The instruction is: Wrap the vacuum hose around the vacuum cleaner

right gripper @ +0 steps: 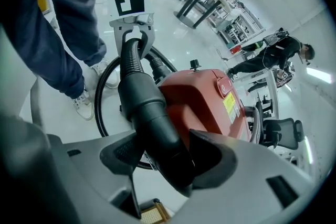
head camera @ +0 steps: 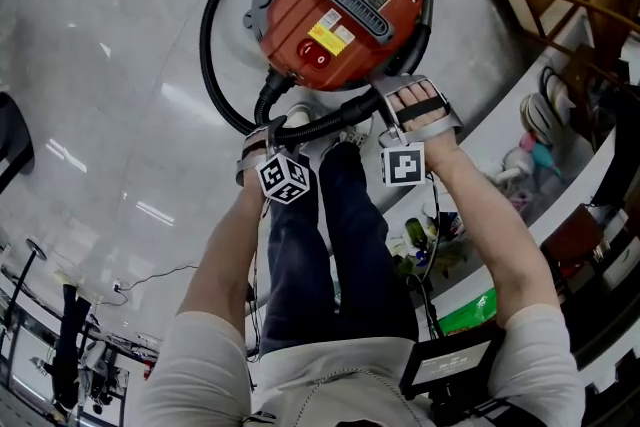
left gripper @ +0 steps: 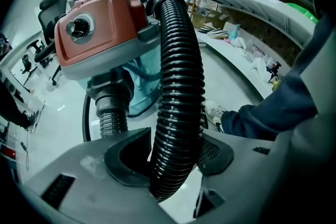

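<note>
Black ribbed hose loops out from the vacuum cleaner on the left gripper's side, then lies crosswise along its near edge. Right gripper is clamped on the hose's smooth cuff at the vacuum cleaner's near-right corner. Left gripper is near-left, jaws wide, hose between them, looks slack. Right is better placed to lead the hose round the body.
</note>
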A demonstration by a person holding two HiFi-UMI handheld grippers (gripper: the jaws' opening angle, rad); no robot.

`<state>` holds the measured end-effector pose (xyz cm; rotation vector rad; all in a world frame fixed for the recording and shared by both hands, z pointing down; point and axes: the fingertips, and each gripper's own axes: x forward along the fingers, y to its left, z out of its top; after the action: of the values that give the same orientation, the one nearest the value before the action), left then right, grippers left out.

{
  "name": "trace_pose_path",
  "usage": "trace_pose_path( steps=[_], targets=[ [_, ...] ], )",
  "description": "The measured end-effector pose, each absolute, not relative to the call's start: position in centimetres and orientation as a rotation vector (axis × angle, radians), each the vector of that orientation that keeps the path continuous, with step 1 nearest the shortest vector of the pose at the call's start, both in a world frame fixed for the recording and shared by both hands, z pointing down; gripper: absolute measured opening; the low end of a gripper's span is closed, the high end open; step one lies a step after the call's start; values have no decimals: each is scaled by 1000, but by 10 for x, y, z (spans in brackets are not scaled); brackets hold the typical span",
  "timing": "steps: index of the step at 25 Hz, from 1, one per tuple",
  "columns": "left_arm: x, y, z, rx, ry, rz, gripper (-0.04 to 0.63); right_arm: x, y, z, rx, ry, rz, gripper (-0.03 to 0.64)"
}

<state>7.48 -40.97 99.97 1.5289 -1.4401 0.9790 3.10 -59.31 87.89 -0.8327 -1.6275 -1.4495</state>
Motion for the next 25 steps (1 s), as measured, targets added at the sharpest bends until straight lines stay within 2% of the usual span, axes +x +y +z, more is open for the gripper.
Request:
trace_pose_path(
  steps=[25],
  targets=[
    [58,-402,983,1464,-1520,906,192,20,-595,875,-798,-1651,-1457,264]
  ],
)
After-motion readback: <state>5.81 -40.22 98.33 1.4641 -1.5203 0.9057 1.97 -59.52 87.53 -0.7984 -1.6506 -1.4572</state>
